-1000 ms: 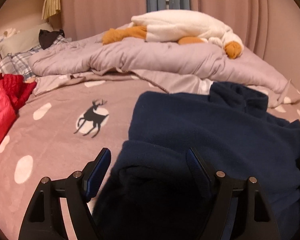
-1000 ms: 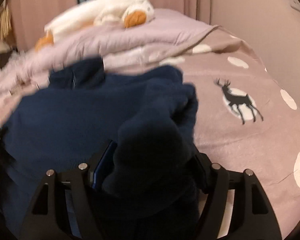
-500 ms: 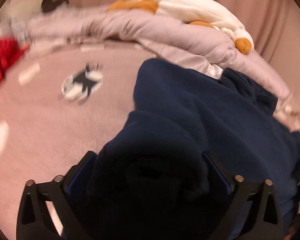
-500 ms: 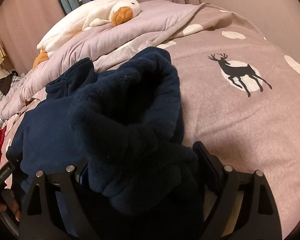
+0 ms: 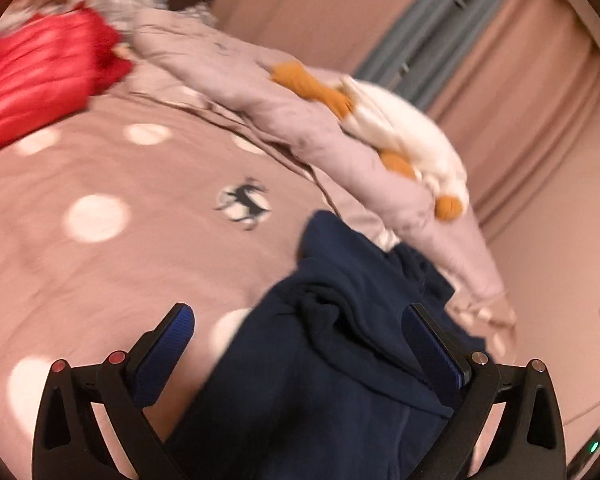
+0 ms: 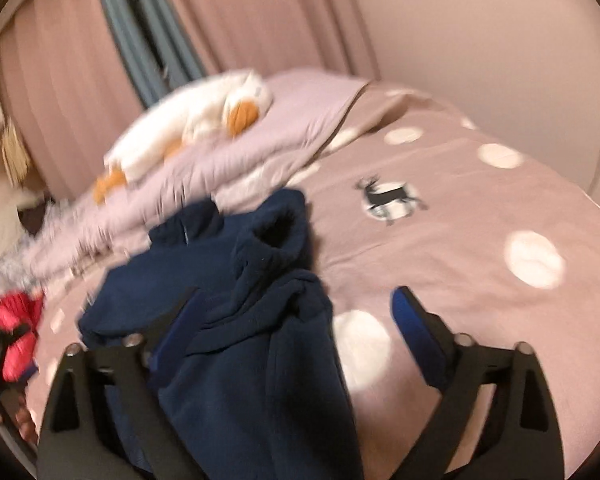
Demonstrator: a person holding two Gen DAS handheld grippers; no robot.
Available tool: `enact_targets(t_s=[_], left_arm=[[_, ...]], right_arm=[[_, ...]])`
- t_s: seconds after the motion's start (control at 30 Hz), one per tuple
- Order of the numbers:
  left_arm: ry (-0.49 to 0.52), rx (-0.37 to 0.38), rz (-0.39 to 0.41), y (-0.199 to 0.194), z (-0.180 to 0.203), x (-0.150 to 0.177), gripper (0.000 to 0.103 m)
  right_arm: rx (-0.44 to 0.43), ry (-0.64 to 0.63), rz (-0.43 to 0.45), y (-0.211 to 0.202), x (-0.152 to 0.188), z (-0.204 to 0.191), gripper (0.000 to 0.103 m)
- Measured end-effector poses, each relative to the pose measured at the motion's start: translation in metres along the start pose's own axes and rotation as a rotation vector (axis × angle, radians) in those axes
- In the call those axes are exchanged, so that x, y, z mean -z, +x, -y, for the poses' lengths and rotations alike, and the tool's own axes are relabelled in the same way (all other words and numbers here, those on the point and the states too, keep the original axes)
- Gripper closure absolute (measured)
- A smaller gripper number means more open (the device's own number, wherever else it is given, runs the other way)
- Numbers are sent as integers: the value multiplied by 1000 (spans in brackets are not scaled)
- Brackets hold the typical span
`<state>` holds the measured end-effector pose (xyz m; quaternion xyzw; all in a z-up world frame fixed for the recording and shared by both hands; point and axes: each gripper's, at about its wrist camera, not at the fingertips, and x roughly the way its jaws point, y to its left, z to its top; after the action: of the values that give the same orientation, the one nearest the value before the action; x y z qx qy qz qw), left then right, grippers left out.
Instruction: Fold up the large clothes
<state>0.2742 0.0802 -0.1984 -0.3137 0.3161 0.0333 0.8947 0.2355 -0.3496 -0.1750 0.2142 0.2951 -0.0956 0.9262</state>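
A navy fleece garment lies bunched in folds on the pink dotted bedspread. My left gripper hangs just above its near part with the blue pads wide apart. The cloth lies between and below them, and neither pad presses on it. In the right wrist view the same navy fleece lies heaped under my right gripper. Its jaws are opening: the left finger is over the cloth and the right finger over bare bedspread. Nothing is gripped.
A crumpled lilac duvet with a white and orange plush goose on it lies along the far side of the bed. A red jacket lies at the far left. Pink curtains and a wall close in behind.
Both grippers have opened and let go of the bunched navy fleece, which now rests on the bed. Both have pulled back, risen and rolled, so more bedspread shows.
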Motion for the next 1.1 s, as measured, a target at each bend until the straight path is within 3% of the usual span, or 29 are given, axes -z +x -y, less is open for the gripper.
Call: enact_targets(t_s=[0.1,0.27,0.37,0.5,0.63,0.77,0.87,0.97,1.1], left_arm=[[-69,41,-5,-28,-28,17,0],[-212,35,17,-61,-74,57,0],[-277,81,23,-75,-93,81,0],[-244,93,-35,-82,-102,107,0],[-292,183,-60,-86,-118,132,0],[-302,234,-31,-93,-124,139,0],[-278,243,-34,-93,-122,142,0],[-240,224,-46,-92,-115,147,0],[-223,263,-85,-88,-105,156,0]], right_arm=[[-42,84,-20,-26,24,15,3],[-58,184,-33,-59,66,35,2],[-92,227,-24,-76,85,43,2],[-110,224,-20,-98,112,48,2],[-144,214,-23,-109,142,54,2],[-157,268,-63,-103,163,68,3],[-202,365,-39,-99,177,75,3],[-237,402,-28,-100,182,69,3],[-300,428,-57,-95,192,50,3]])
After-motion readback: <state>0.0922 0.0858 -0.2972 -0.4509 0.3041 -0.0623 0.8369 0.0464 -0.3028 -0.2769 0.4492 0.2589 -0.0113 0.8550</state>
